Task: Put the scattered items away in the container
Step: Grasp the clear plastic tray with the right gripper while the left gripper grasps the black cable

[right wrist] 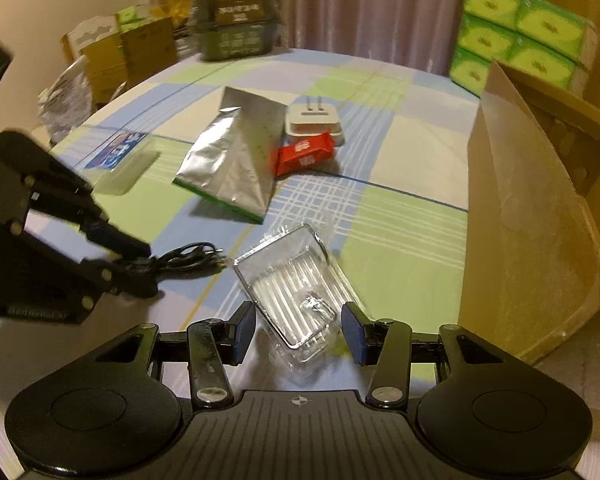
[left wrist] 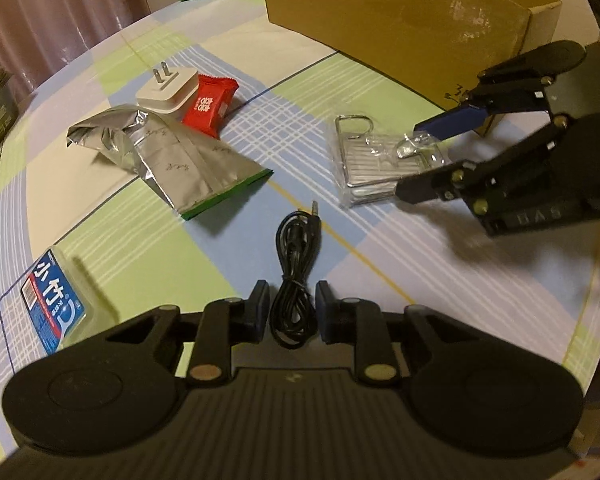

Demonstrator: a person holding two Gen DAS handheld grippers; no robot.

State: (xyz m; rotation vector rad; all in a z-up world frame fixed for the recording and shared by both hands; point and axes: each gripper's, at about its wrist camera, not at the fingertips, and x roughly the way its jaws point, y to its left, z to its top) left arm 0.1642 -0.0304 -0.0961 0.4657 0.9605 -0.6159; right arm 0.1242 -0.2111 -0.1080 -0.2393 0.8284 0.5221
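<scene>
- The left gripper [left wrist: 292,308] sits low over the checked tablecloth [left wrist: 340,92], its jaws apart with the coiled black audio cable [left wrist: 294,280] lying between the pads; neither pad appears to touch it yet, so this reads as lining up for a pinch across the bundle's tied waist.
- The right gripper [right wrist: 298,330] likewise stands spread, straddling the near end of the clear plastic packet [right wrist: 296,288] holding a wire rack (a slippery, crinkly wrapper, likely to slide under the pads).
- The cardboard box [right wrist: 528,216], presumably the container, stands open at the table's far right, close beside the right gripper, which suits that gripper taking the packet.
- Waiting in a cluster well apart from both tools are the silver foil pouch [left wrist: 168,160], the red snack packet [left wrist: 208,106] and the white plug adapter [left wrist: 168,92], the last two touching.
- A blue-labelled pack [left wrist: 54,304] lies at the left edge.
</scene>
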